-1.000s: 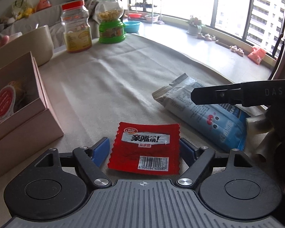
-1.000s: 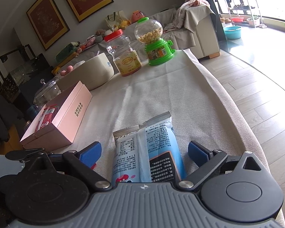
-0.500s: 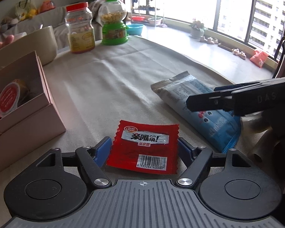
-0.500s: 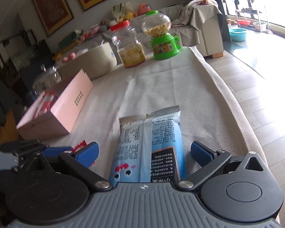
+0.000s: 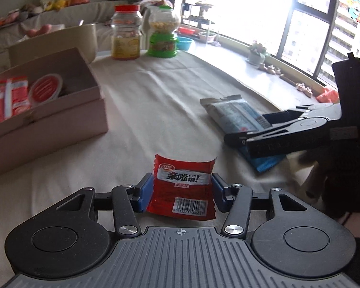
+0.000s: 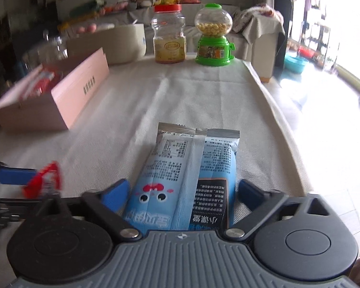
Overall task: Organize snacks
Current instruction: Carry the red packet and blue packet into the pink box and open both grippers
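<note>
My left gripper [image 5: 182, 190] is closing, and its blue pads press the sides of a small red snack packet [image 5: 182, 187], which bows up between them. The same red packet [image 6: 45, 180] shows blurred at the left of the right wrist view. A light blue snack packet [image 6: 187, 180] lies on the cloth between the fingers of my right gripper [image 6: 183, 190]. Those jaws are closing, with the pads right at the packet's edges and no squeeze visible. From the left wrist view, the right gripper [image 5: 249, 134] reaches over the blue packet [image 5: 232, 115].
An open pink box [image 5: 48, 129] with red snacks inside stands at the left, also the pink box [image 6: 60, 96]. At the back are a red-lidded jar [image 6: 169, 38], a green candy dispenser [image 6: 213, 38] and a cream bowl [image 6: 124, 43]. The table's edge [image 6: 290, 132] runs along the right.
Both grippers' fingers have drawn in around their packets. The left gripper now pinches the red packet and has shifted with it. The right gripper has rolled, so its view sits more level.
</note>
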Tool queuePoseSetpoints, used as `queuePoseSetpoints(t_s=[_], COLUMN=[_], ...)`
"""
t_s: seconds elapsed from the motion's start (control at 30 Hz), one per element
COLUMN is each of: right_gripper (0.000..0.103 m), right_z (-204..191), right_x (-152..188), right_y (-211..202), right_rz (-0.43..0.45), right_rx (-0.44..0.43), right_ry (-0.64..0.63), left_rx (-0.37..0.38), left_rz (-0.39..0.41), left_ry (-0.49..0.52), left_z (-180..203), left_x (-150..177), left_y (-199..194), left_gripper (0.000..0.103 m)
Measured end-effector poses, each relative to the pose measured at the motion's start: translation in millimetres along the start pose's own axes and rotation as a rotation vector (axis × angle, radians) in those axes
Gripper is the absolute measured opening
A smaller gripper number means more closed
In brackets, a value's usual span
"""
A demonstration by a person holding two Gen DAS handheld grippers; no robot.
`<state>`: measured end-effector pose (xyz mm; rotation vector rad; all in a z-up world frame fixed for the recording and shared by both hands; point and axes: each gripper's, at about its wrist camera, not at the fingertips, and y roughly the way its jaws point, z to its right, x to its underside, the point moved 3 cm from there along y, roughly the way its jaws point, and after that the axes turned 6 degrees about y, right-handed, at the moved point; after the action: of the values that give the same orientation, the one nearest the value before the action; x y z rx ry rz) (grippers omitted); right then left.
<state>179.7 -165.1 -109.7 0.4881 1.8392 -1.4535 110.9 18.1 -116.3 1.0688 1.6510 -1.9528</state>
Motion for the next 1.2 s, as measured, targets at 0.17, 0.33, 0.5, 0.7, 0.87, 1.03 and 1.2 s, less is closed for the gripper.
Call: queuePoseSetpoints(t_s=[0.17, 0.33, 0.5, 0.7, 0.87, 1.03, 1.2], right_gripper=[0.083, 0.082, 0.082, 0.083, 0.083, 0.083, 0.084], right_z=[-10, -26, -60, -109, -140, -148, -143], right_x=[1, 2, -20, -114, -169, -184, -190], right_y=[-24, -58, -104, -168, -160, -119, -68], right_rz=[-0.002, -0.017, 0.057, 0.326, 0.396, 0.317, 0.225], right_rx=[-0.056, -0.161, -0.273, -0.347, -0.291, -0.250, -0.217], right_ry=[-0.040, -0.095, -0.210, -0.312, -0.307, -0.277, -0.241], left_rx=[-0.036, -0.081, -0.153, -0.271, -0.226, 0.014, -0.054], left_rz=[0.016, 0.048, 0.143, 0.382, 0.439, 0.256, 0.119], left_ry=[-0.050, -0.101, -0.107, -0.134, -0.315, -0.538, -0.401], left_z=[-10, -22, -44, -94, -148, -182, -191], left_x=[19, 34, 19, -61, -113, -101, -82], left_y=[-30, -66, -108, -155, -114, -21, 42], left_gripper=[0.056, 0.056, 0.056, 0.056, 0.057, 0.058, 0.069])
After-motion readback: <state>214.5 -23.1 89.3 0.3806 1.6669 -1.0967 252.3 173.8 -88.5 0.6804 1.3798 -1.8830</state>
